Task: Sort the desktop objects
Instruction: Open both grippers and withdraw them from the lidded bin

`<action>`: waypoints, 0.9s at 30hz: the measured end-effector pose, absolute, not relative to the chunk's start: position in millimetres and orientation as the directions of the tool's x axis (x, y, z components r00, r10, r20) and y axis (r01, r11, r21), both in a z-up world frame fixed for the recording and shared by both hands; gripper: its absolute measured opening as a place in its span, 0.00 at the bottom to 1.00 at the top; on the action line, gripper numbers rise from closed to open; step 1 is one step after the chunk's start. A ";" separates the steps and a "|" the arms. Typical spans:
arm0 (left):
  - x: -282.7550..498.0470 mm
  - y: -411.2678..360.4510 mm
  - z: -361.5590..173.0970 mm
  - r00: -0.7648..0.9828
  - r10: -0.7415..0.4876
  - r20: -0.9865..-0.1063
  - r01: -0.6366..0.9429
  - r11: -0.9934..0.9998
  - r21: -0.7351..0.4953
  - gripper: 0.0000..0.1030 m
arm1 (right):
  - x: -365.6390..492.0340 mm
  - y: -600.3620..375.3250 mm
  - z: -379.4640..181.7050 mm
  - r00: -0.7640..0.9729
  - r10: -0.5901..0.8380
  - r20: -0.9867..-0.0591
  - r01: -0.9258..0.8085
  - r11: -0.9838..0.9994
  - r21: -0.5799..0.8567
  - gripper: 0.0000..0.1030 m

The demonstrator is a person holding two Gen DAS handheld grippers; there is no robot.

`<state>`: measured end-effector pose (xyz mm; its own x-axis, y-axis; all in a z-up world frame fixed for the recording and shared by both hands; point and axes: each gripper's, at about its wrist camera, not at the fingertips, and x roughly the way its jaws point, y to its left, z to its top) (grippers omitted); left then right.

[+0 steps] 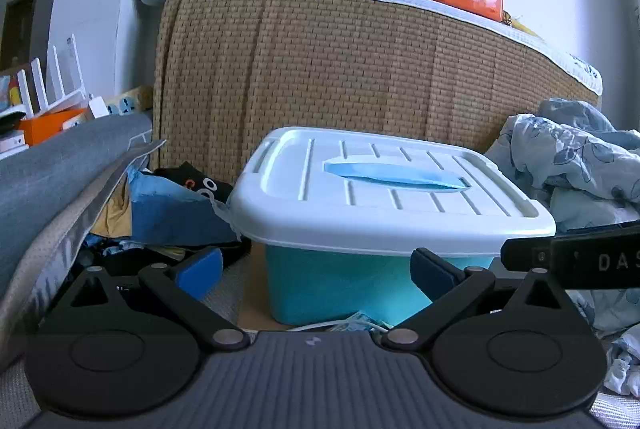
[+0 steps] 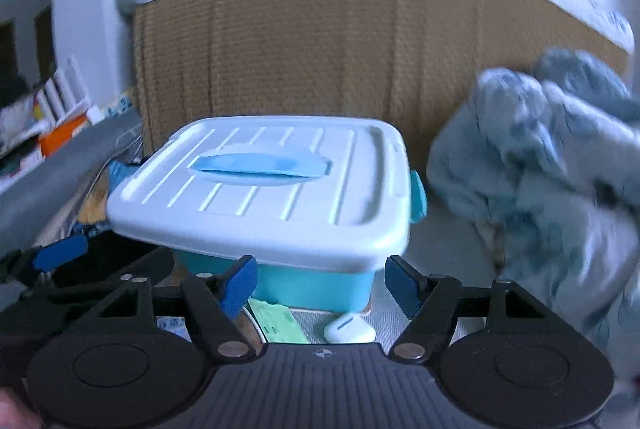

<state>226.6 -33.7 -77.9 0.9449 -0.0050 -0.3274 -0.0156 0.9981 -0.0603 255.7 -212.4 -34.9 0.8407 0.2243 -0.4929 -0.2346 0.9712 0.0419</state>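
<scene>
Clutter crowds the lidded storage box (image 2: 272,197): both the left hand-held gripper (image 1: 316,269) and right hand-held gripper (image 2: 320,281) gape wide, empty. Earbud case (image 2: 349,328) and green packet (image 2: 280,323) beneath risk being knocked aside.

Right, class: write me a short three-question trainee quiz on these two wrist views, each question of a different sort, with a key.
1. True or false: the white lid is off the turquoise storage box.
2. What lies nearest the right gripper, in front of the box? A) white earbud case B) scissors C) mug
3. Fill in: both the left gripper and the right gripper are ____.

Key: 1 false, the lid sits on the box; 2 A; 3 open, holding nothing.
</scene>
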 end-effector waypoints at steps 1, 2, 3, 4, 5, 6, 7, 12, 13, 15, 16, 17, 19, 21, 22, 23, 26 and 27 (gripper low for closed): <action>228.1 -33.7 -78.1 0.945 -0.011 -0.326 -0.006 0.999 -0.051 1.00 | 254.9 -212.1 -34.3 0.843 0.229 -0.488 -0.238 0.970 0.044 0.72; 231.4 -35.3 -78.4 0.944 -0.015 -0.328 0.004 0.999 -0.035 1.00 | 254.1 -211.8 -33.3 0.845 0.234 -0.481 -0.241 0.969 0.048 0.72; 237.0 -38.0 -79.1 0.941 -0.018 -0.337 0.013 1.000 -0.016 1.00 | 253.2 -211.6 -32.4 0.847 0.238 -0.474 -0.244 0.968 0.051 0.72; 243.3 -40.6 -79.7 0.937 -0.017 -0.349 0.018 1.000 0.000 1.00 | 253.6 -210.9 -31.9 0.856 0.233 -0.461 -0.243 0.969 0.040 0.72; 249.0 -43.0 -80.0 0.933 -0.011 -0.360 0.016 1.000 0.010 1.00 | 257.4 -210.8 -33.0 0.863 0.226 -0.451 -0.239 0.971 0.030 0.72; 254.7 -45.3 -80.4 0.928 -0.006 -0.371 0.014 1.000 0.020 1.00 | 262.0 -210.9 -34.5 0.870 0.220 -0.441 -0.235 0.972 0.022 0.72; 259.0 -46.9 -80.5 0.927 -0.010 -0.374 0.018 1.000 0.018 1.00 | 267.5 -212.4 -37.4 0.885 0.210 -0.415 -0.219 0.975 0.027 0.77; 269.1 -48.6 -75.6 0.936 -0.021 -0.352 0.032 0.999 0.025 1.00 | 283.0 -225.8 -42.5 0.915 0.187 -0.358 -0.169 0.982 0.081 0.79; 270.4 -48.0 -75.0 0.934 -0.022 -0.358 0.033 0.999 0.024 1.00 | 280.3 -228.7 -41.1 0.914 0.178 -0.365 -0.156 0.984 0.089 0.79; 268.3 -48.9 -76.8 0.932 -0.020 -0.362 0.032 0.999 0.025 1.00 | 272.7 -234.2 -38.4 0.906 0.163 -0.391 -0.132 0.986 0.105 0.79; 266.5 -49.8 -78.2 0.932 -0.019 -0.362 0.031 0.999 0.028 1.00 | 269.7 -235.6 -38.7 0.893 0.170 -0.416 -0.135 0.984 0.112 0.79; 264.2 -51.2 -79.5 0.931 -0.015 -0.365 0.027 0.999 0.028 1.00 | 268.6 -235.1 -39.3 0.880 0.178 -0.440 -0.141 0.983 0.117 0.79; 257.1 -51.4 -83.2 0.915 -0.021 -0.402 0.016 1.000 -0.016 1.00 | 269.2 -231.4 -38.9 0.876 0.199 -0.439 -0.167 0.980 0.111 0.79; 249.1 -49.1 -87.4 0.891 -0.044 -0.451 0.011 0.997 -0.075 1.00 | 275.7 -226.9 -39.4 0.888 0.189 -0.419 -0.161 0.982 0.103 0.79; 246.0 -48.2 -89.0 0.874 -0.038 -0.484 -0.008 0.996 -0.093 1.00 | 280.5 -224.6 -41.7 0.892 0.184 -0.412 -0.153 0.982 0.106 0.79; 242.7 -45.1 -90.3 0.858 -0.039 -0.513 -0.028 0.992 -0.122 1.00 | 284.8 -224.4 -44.3 0.892 0.190 -0.410 -0.153 0.981 0.121 0.80; 231.7 -27.3 -92.9 0.813 -0.073 -0.578 -0.095 0.963 -0.254 1.00 | 288.2 -226.4 -49.7 0.888 0.188 -0.421 -0.134 0.979 0.153 0.80; 228.1 -21.3 -93.8 0.797 -0.086 -0.598 -0.119 0.948 -0.296 1.00 | 287.4 -227.2 -50.9 0.886 0.180 -0.427 -0.122 0.980 0.160 0.80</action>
